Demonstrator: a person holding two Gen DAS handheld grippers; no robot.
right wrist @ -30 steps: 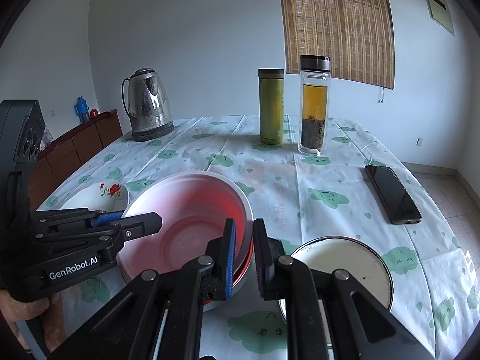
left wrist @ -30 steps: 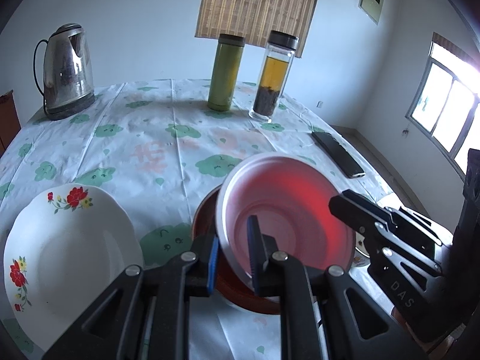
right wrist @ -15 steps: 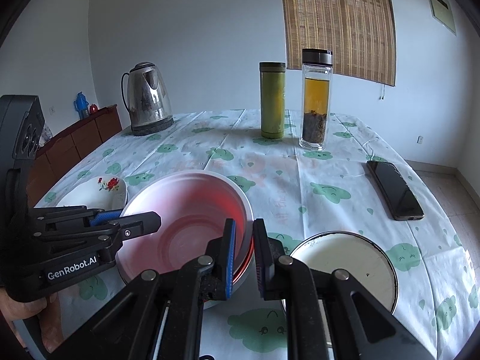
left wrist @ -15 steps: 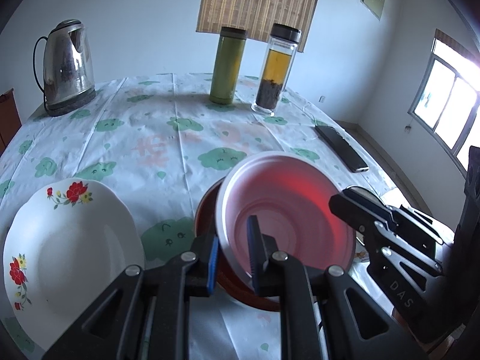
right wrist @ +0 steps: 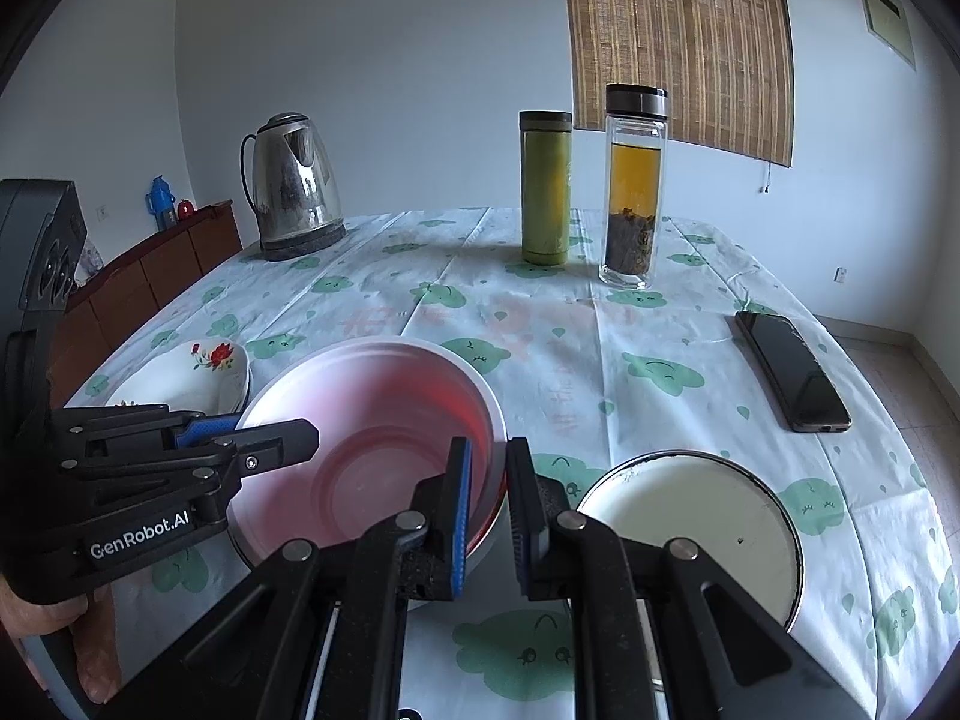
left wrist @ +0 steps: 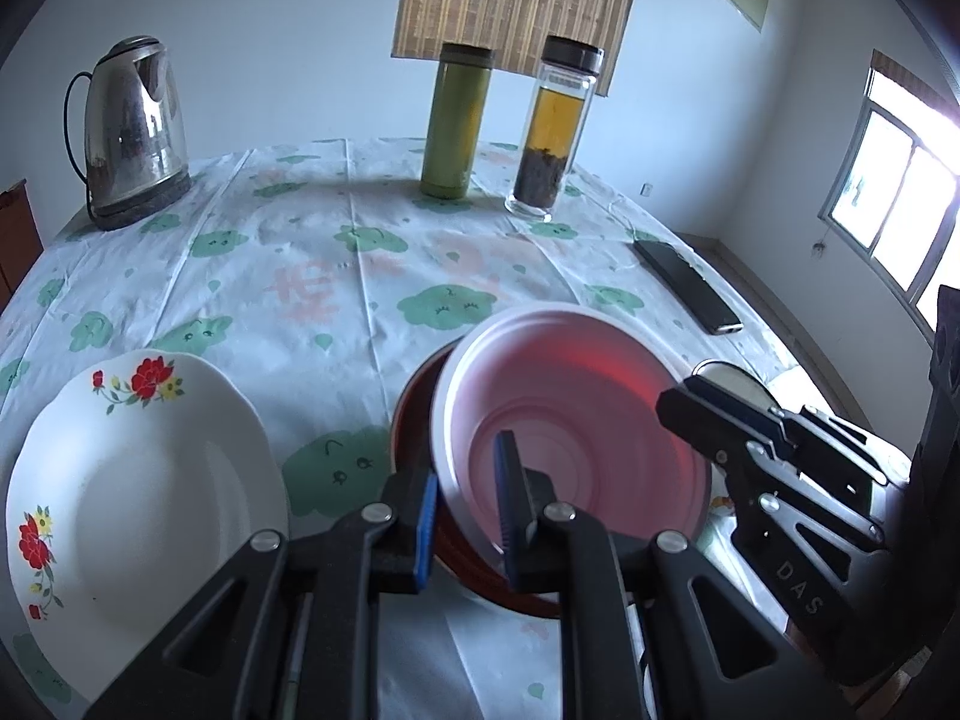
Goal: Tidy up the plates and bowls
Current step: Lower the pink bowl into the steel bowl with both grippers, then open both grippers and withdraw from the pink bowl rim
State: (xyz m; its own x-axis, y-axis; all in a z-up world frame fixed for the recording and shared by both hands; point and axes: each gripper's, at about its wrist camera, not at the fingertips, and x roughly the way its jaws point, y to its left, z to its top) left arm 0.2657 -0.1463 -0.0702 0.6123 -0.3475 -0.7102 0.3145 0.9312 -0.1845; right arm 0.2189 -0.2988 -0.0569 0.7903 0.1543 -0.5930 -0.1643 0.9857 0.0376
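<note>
Pink and translucent, the pink bowl is being held by both claws at once: the left claw is clenched on its near-left rim, one blue pad inside and one outside, while the right claw is pinching the rim on the opposite side, its jaws nearly closed with the thin wall between them. Directly under the bowl, a red bowl is sitting on the desk, its rim showing just to the left of the left claw's outer finger (the pink one looks tilted against it rather than seated).

The step in hand appears to be nesting pink into red. Doing it well probably means lowering both claws together so the rim is staying level, since thin plastic gripped at two edges is likely to flex or twist if one side is leading. Releasing only once the bowl is bearing on the red one should keep it from hopping out.

A flowered white plate is lying to the left of the left claw, and a metal-rimmed white plate is lying just right of the right claw; each is close enough to be clipped by a finger swinging outward, so the claws are better off withdrawing straight back.
</note>
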